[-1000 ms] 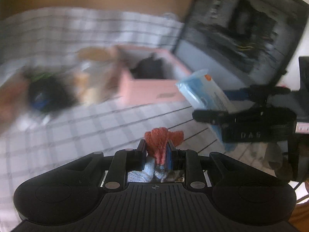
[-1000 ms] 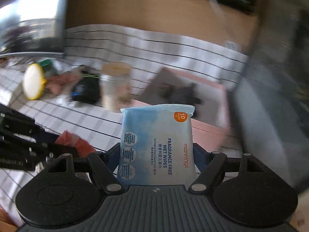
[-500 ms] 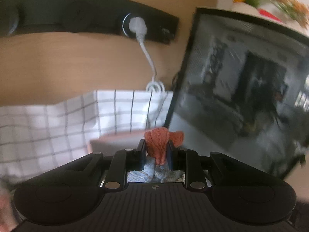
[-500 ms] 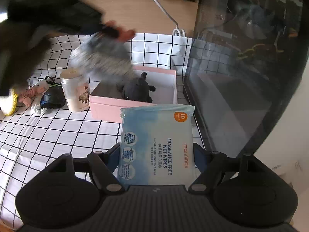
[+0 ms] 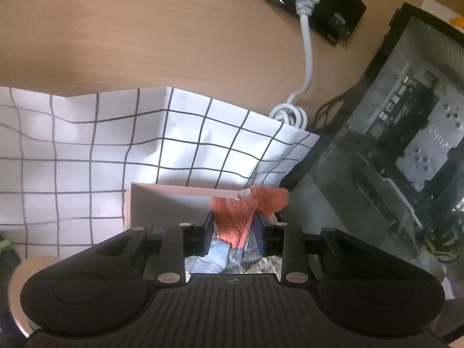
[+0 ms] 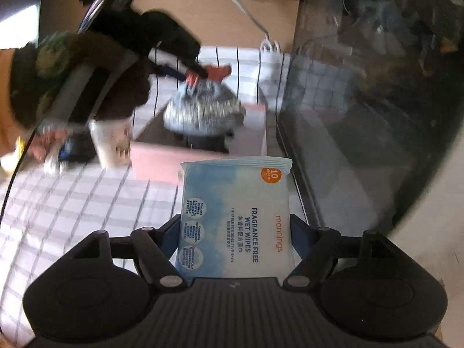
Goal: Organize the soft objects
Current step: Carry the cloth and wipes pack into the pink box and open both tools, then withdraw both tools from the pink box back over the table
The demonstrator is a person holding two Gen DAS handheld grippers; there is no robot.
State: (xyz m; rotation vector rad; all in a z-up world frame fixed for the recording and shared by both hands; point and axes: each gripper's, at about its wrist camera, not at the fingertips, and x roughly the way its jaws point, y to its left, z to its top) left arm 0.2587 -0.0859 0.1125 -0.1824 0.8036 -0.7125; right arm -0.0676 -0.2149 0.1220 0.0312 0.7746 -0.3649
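Note:
My left gripper (image 5: 233,223) is shut on a grey knitted soft toy with a red-orange top (image 5: 240,214). It holds the toy above the pink box (image 5: 174,195). In the right wrist view the toy (image 6: 203,110) hangs blurred over the pink box (image 6: 156,162), with the left gripper (image 6: 200,72) above it. A dark plush toy (image 6: 208,142) lies in the box, mostly hidden. My right gripper (image 6: 235,229) is shut on a blue pack of wet wipes (image 6: 235,217), in front of the box.
A checked white cloth (image 6: 72,208) covers the table. A computer case with a glass side (image 6: 362,116) stands right of the box. A tin jar (image 6: 111,145), a dark pouch (image 6: 72,150) and small toys lie left of it. A white cable (image 5: 304,58) hangs behind.
My left gripper has carried the knitted toy from low over the cloth up and over the pink box. The right gripper has moved closer to the box with the wipes.

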